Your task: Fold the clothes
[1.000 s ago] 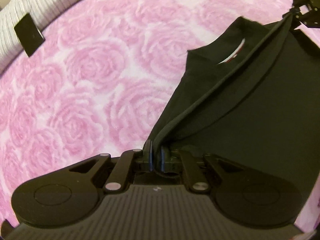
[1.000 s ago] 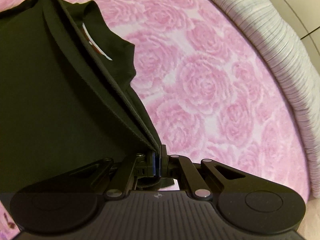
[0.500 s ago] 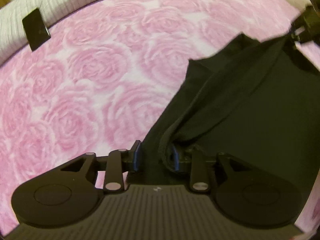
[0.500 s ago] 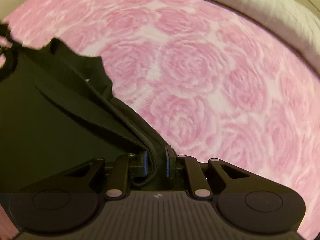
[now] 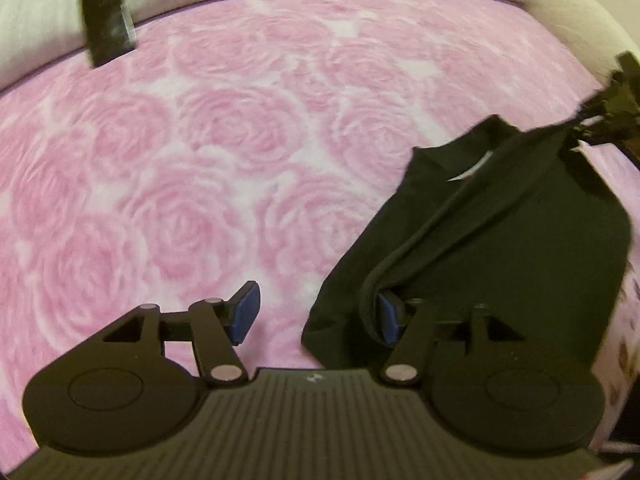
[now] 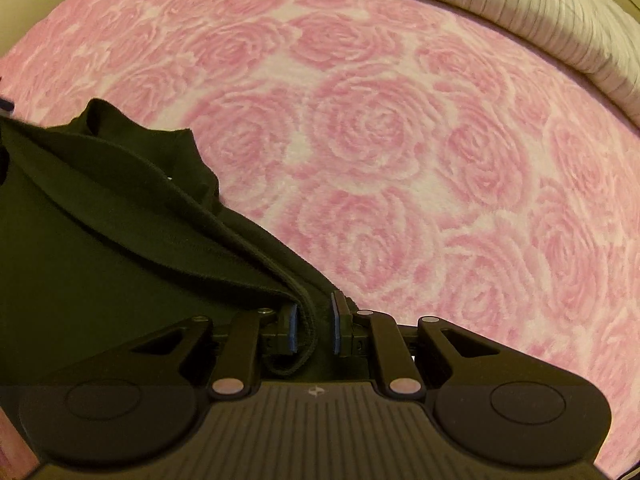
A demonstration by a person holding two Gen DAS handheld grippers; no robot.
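- Nearest in the left wrist view, the left gripper (image 5: 316, 314) stood with its jaws opening wide; the black garment (image 5: 500, 248) draped over its right pad only, the left pad bare above the blanket, so it was released.
- In the right wrist view, the right gripper (image 6: 314, 328) had a small gap between its pads, with the garment's thick folded hem (image 6: 224, 236) lying loosely between them; it looked let go rather than pinched.
- The garment lay at lower right in the left view and lower left in the right view, its long folded edge running between the two grippers.
- Beyond, the pink rose blanket (image 6: 380, 128) offered broad open room.
- Farthest, a striped pillow edge (image 6: 540, 12) bordered the top.
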